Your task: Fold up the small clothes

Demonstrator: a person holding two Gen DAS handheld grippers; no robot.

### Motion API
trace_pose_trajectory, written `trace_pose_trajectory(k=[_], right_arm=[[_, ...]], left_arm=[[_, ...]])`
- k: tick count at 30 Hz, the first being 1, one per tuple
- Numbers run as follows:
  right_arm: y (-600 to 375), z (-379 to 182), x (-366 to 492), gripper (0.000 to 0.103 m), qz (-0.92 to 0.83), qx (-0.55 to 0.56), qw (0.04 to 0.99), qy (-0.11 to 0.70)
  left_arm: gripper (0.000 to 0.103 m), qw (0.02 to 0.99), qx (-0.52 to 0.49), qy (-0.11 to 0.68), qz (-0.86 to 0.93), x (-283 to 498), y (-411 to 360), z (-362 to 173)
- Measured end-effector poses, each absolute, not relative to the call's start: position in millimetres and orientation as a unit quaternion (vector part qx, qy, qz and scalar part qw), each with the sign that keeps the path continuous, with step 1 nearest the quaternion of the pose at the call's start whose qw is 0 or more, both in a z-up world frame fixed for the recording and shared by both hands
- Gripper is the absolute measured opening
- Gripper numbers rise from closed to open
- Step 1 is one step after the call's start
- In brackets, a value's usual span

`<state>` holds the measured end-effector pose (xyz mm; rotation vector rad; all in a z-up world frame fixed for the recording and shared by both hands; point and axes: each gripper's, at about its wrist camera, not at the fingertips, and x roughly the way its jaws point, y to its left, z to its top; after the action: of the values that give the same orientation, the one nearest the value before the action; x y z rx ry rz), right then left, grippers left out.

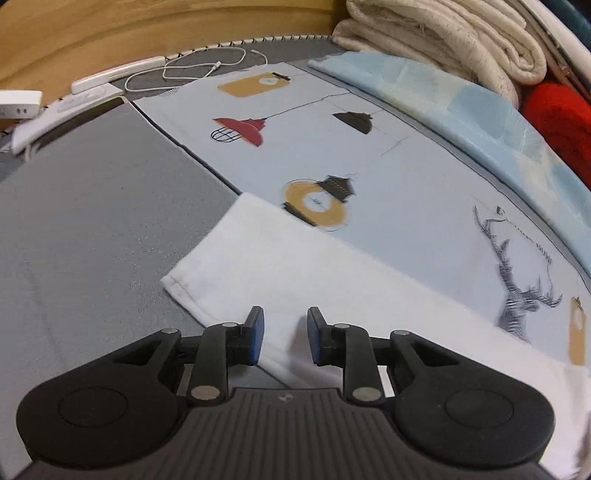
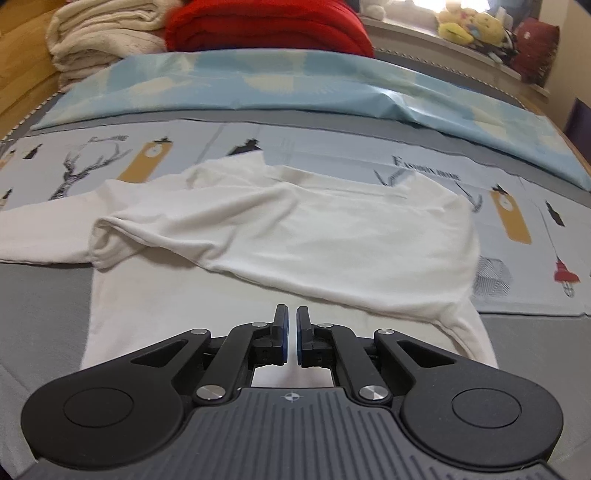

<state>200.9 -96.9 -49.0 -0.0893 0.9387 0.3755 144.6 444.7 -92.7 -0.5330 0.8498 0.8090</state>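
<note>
Right gripper [image 2: 292, 325] is sitting clenched and empty just over the white shirt [image 2: 295, 229], one sleeve folded across its body ahead. Left gripper [image 1: 284, 334] is hanging released above the other sleeve. Beyond, the lamp-print sheet [image 1: 369, 166] is covering the grey bed [image 1: 92, 203]; red blanket [image 2: 266, 26] and cream blankets [image 2: 103, 33] are piled farthest off.

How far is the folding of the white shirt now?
Done: one side of the white shirt already lies folded over its body. In hand: nothing; the left gripper stands open above a sleeve, the right gripper is shut, empty. Left: further folds.
</note>
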Motion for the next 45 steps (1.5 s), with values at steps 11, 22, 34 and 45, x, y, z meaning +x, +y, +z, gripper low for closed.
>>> trace_pose_trajectory(k=[11, 22, 34, 45], right_arm=[[-31, -54, 204, 0.003, 0.264, -0.077, 0.883, 0.381], [69, -84, 209, 0.033, 0.349, -0.22, 0.864, 0.289], [97, -91, 214, 0.004, 0.391, -0.307, 0.836, 0.235], [-165, -70, 313, 0.004, 0.223, 0.041, 0.911, 0.344]], left_arm=[[0.042, 0.803, -0.379, 0.36, 0.286, 132, 304, -10], [0.041, 0.781, -0.404, 0.369, 0.301, 172, 305, -16], [0.042, 0.778, -0.404, 0.369, 0.31, 201, 304, -12], [0.042, 0.794, -0.384, 0.383, 0.273, 239, 244, -11]])
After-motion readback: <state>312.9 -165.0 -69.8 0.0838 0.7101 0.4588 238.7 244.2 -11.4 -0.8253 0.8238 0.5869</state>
